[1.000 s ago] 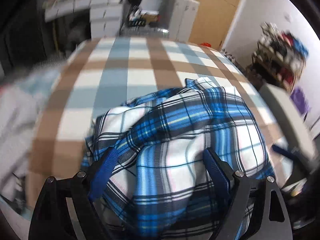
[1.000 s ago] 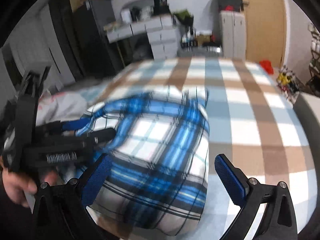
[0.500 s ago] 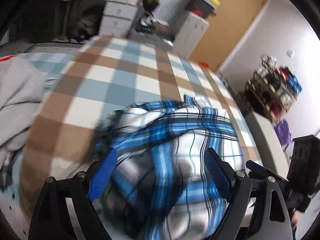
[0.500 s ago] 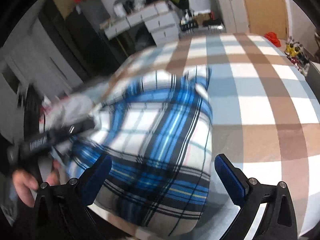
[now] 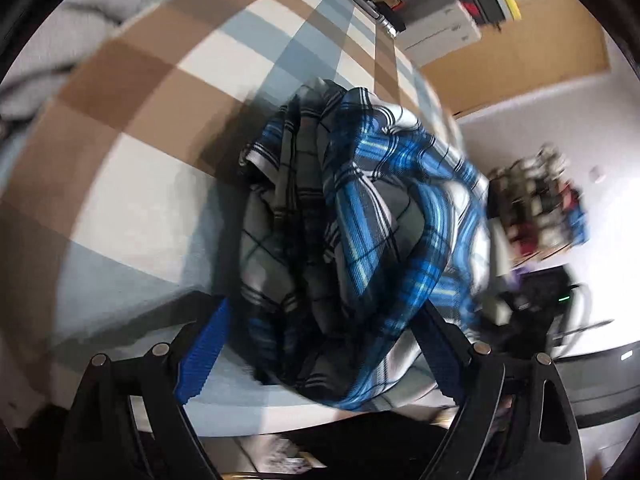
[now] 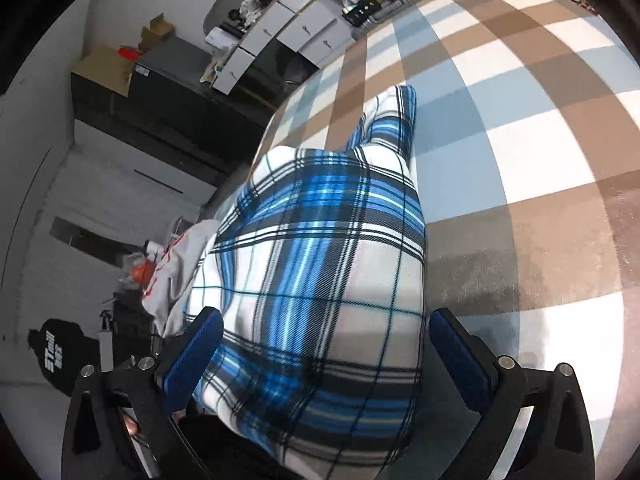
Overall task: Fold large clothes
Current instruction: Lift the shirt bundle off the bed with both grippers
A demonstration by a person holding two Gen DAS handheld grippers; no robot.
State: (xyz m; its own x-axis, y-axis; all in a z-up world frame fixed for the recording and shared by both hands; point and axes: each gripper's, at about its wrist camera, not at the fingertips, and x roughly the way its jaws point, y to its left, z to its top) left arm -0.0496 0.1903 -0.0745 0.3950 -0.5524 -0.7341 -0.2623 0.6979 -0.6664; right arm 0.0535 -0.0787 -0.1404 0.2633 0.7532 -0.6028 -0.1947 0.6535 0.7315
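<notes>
A blue, white and black plaid garment (image 5: 352, 232) lies bunched on the checked bedspread (image 5: 132, 120); it also shows in the right wrist view (image 6: 320, 264). My left gripper (image 5: 324, 352) is open, its blue pads either side of the near edge of the cloth. My right gripper (image 6: 324, 356) is open too, its pads straddling the near end of the garment. Neither closes on the fabric. The views are tilted and blurred.
A grey garment (image 6: 180, 264) lies past the plaid one at the bed's left edge, also seen in the left wrist view (image 5: 60, 32). White drawers (image 6: 288, 32) and a dark cabinet (image 6: 160, 92) stand beyond the bed. A cluttered shelf (image 5: 536, 208) stands right.
Both cameras have rolled and dropped closer to the plaid garment. The left view swung right, and the cloth looks more bunched and lifted than a second ago.
</notes>
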